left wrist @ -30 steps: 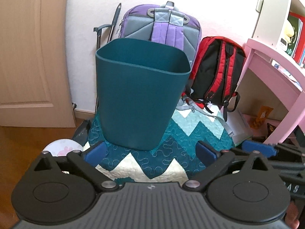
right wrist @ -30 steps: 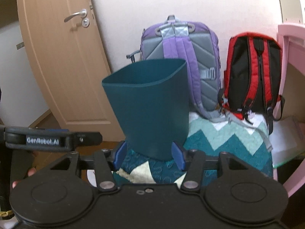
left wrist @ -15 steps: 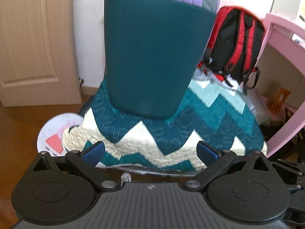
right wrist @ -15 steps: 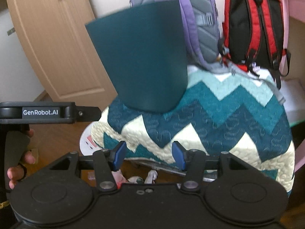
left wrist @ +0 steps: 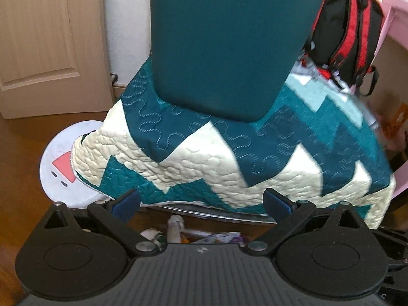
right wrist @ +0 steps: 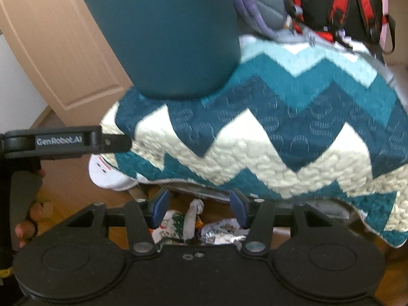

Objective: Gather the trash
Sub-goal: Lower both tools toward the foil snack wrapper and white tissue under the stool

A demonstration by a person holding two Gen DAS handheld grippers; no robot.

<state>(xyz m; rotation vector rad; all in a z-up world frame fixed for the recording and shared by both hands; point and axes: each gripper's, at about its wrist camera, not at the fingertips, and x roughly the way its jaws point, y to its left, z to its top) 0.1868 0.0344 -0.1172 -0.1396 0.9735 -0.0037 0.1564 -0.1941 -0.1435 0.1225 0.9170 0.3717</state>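
Note:
A dark teal bin (left wrist: 227,43) (right wrist: 163,33) stands on a chevron-quilted seat (left wrist: 204,158) (right wrist: 267,127). On the wooden floor below the seat's front edge lies a heap of trash: crumpled wrappers and paper (right wrist: 193,221) (left wrist: 178,229). My right gripper (right wrist: 199,209) is open just above that heap, nothing between its blue pads. My left gripper (left wrist: 201,202) is open wide, low in front of the seat edge, empty. Its body (right wrist: 63,141) and the hand holding it show at the left of the right wrist view.
A wooden door (left wrist: 51,38) stands at the left. A round white mat (left wrist: 63,163) lies on the floor under the seat's left corner. A red and black backpack (left wrist: 349,30) and a purple one (right wrist: 262,7) lean behind the seat. Pink furniture (left wrist: 395,25) is at the right.
Both grippers have sunk from level with the bin to below the seat's front edge and tilted downward. The trash on the floor has come into view. Neither gripper's opening changed.

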